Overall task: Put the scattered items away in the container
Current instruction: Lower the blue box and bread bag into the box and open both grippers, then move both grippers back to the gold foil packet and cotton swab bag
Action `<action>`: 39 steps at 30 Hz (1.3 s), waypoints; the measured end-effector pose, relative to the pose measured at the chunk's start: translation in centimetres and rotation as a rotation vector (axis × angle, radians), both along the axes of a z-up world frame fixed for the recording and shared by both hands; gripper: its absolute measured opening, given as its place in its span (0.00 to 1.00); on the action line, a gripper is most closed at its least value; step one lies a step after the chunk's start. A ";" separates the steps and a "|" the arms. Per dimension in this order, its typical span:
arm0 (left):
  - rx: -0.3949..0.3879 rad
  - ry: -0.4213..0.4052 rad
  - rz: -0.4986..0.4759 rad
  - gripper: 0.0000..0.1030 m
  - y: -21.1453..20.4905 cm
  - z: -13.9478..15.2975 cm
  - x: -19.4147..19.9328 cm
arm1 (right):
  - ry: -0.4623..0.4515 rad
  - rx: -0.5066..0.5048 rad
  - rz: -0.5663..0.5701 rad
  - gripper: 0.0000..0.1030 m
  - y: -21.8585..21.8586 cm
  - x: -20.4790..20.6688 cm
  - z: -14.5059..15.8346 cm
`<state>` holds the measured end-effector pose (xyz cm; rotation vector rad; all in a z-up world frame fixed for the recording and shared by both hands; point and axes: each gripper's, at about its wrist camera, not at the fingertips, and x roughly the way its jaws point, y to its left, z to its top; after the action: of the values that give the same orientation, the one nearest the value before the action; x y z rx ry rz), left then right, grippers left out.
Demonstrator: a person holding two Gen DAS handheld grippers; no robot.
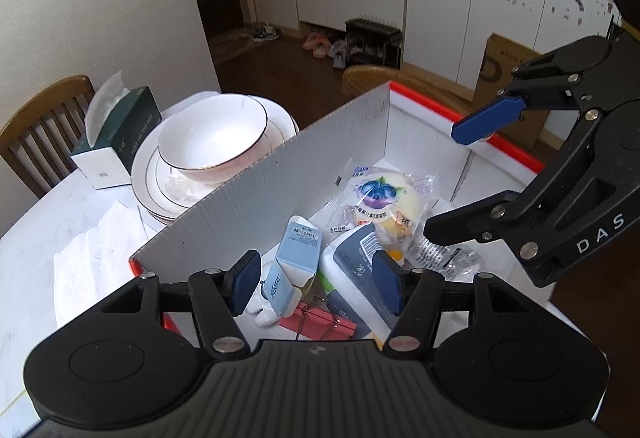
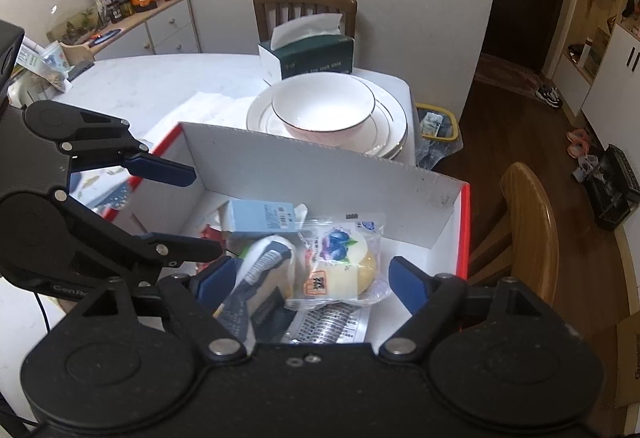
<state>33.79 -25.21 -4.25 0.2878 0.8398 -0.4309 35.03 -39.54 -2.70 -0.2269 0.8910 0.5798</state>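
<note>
Blue-padded left tool (image 1: 316, 284) and right tool (image 2: 310, 278) both open, empty, above box (image 1: 256, 194); "DAS" legible on right tool.

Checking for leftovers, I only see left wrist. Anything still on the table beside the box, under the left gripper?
Observer: Yes. Right wrist shows something flat and blue-patterned against the box's red edge, below the left gripper. Can't tell what it is.
Operator: Far end of the table?
Observer: A small printed pack sits near that edge, by the cabinet.
Operator: Anything on the floor?
Observer: Only a yellow-rimmed bin past the table corner, behind the stacked plates.
</note>
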 end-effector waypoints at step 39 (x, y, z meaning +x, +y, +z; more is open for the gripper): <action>-0.226 -0.103 -0.039 0.83 12.8 3.7 -10.9 | -0.064 0.088 -0.149 0.93 9.5 -9.6 3.9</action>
<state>22.85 -12.37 -0.55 0.1158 0.6789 -0.5384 25.44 -30.00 1.16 -0.0976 0.8110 0.4700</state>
